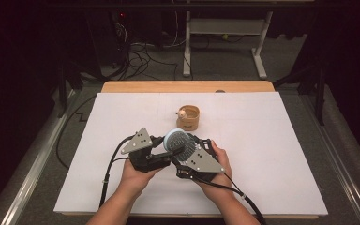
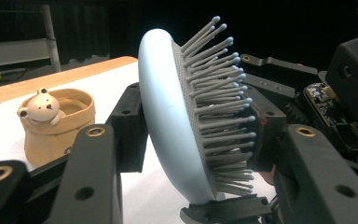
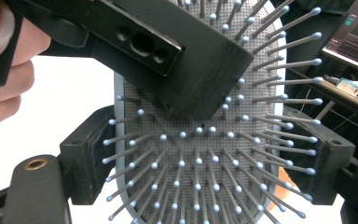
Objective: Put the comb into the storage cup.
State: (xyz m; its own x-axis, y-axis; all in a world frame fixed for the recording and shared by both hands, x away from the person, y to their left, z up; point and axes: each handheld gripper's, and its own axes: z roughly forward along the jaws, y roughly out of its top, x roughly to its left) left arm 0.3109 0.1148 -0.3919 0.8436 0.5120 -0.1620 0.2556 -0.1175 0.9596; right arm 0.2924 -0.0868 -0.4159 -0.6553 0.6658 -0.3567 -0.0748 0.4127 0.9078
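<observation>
A pale blue hairbrush [image 1: 176, 137] with grey bristles is held up over the middle of the white table between both grippers. In the left gripper view the hairbrush [image 2: 168, 116] stands edge-on, and my left gripper [image 2: 198, 126] has one pad on its back and the other on its bristle tips. In the right gripper view the bristle face [image 3: 191, 154] looks at the camera, and my right gripper [image 3: 207, 158] clamps its two side edges. From above, the left gripper [image 1: 172, 151] and the right gripper [image 1: 185, 144] meet at the brush head.
A tan cup [image 1: 188, 117] with a small bear figure [image 2: 42, 107] on its rim stands just beyond the brush. The white table sheet [image 1: 272, 140] ends at a wooden strip [image 1: 187, 86] at the back. Cables and a desk frame [image 1: 225, 28] lie on the floor beyond.
</observation>
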